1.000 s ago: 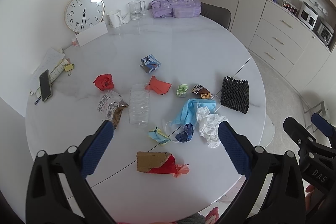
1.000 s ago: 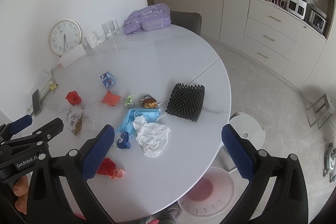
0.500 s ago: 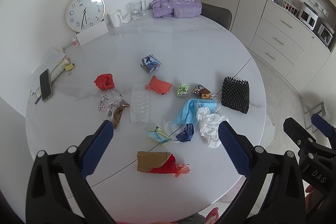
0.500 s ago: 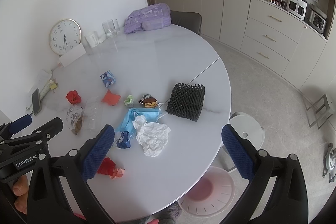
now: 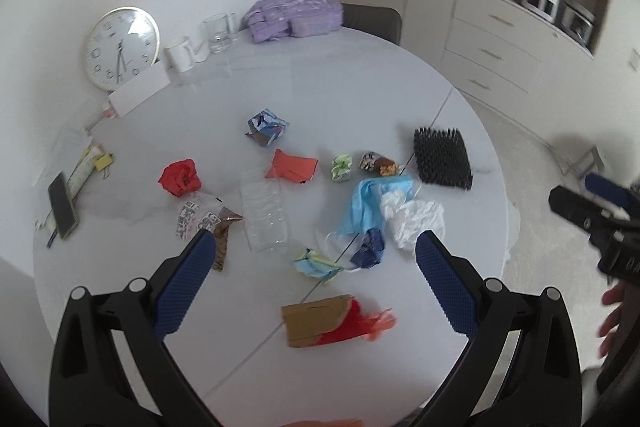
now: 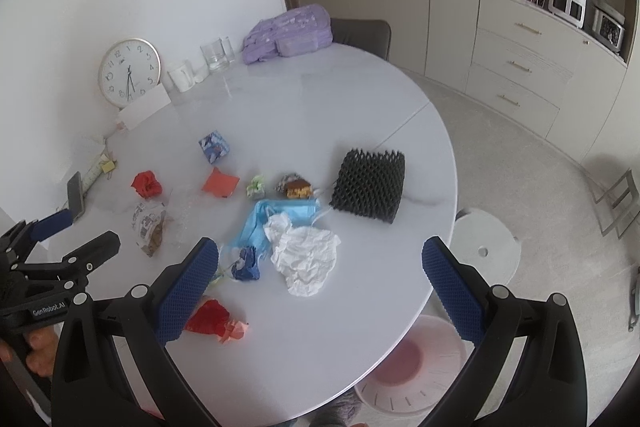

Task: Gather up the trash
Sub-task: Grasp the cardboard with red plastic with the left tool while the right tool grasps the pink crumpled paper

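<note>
Several pieces of trash lie on the round white table: a crumpled white tissue, a blue face mask, black foam netting, a clear plastic tray, a red paper ball, and brown cardboard with red wrapper. My left gripper is open and empty above the table's near part. My right gripper is open and empty above the tissue. A pink-lined trash bin stands on the floor under the table's near edge.
A wall clock, mugs, a glass and a purple bag stand at the table's far side. A phone and papers lie at the left edge. A white stool and cabinets are at the right.
Both grippers have moved forward and lower toward the table, so the trash looks nearer. Both stay open and empty. The trash has not moved.
</note>
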Available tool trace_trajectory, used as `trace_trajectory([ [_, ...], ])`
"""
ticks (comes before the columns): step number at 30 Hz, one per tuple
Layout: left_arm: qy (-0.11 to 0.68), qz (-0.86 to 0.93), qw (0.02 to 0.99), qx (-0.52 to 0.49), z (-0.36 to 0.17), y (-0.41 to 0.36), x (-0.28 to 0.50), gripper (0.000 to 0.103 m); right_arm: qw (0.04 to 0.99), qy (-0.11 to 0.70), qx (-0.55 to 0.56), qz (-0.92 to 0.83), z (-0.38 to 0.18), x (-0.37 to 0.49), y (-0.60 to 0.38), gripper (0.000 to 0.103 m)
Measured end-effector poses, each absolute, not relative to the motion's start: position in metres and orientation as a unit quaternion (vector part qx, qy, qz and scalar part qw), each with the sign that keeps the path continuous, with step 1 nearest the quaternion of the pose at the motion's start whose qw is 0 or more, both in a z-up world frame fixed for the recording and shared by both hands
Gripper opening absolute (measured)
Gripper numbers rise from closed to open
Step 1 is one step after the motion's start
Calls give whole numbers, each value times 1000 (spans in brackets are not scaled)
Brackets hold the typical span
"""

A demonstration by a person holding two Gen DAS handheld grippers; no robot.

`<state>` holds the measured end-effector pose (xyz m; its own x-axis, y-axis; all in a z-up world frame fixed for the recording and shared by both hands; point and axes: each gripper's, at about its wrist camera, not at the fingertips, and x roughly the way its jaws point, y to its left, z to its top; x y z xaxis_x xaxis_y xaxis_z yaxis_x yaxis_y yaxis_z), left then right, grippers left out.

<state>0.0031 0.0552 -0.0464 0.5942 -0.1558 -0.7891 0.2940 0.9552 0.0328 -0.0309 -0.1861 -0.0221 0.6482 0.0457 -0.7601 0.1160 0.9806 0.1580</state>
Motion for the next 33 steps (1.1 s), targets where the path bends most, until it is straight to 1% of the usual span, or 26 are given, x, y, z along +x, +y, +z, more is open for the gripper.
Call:
trace_trajectory([
  [3,429,-153,883,109,-65,69,7,95,893,438,100,-20,-41,-33,-179,101],
  [7,463,-196,852,149,-104,84,10,95,873,480,83,-21,-74,-36,-163,101],
  [10,470,-255,828,169,-120,82,1,95,863,499,78,-27,-93,-42,-153,101],
  [12,461,-297,809,211,-129,73,-4,95,856,511,79,-25,-103,-47,-147,101],
  [15,433,-362,769,301,-145,56,-13,95,845,528,71,-37,-115,-54,-140,101],
  [18,390,-435,710,394,-167,42,-24,95,834,544,70,-59,-122,-62,-138,101],
  [23,369,-504,637,452,-199,31,-26,95,815,559,115,-97,-129,-78,-144,101],
  [25,369,-520,616,462,-211,28,-24,91,808,564,127,-111,-131,-83,-146,101],
  [26,371,-528,608,463,-215,28,-24,85,804,567,133,-120,-132,-87,-147,101],
  [27,376,-535,600,461,-218,26,-23,83,801,569,136,-126,-132,-89,-147,101],
  [29,376,-542,602,451,-223,24,-15,82,797,571,144,-136,-133,-93,-148,101],
  [30,381,-544,599,447,-224,23,-13,80,794,571,154,-142,-133,-95,-149,101],
  [31,394,-549,592,439,-226,21,-10,76,793,570,160,-145,-133,-96,-150,101],
  [33,411,-547,590,428,-229,20,-3,62,789,568,178,-151,-134,-97,-152,101],
])
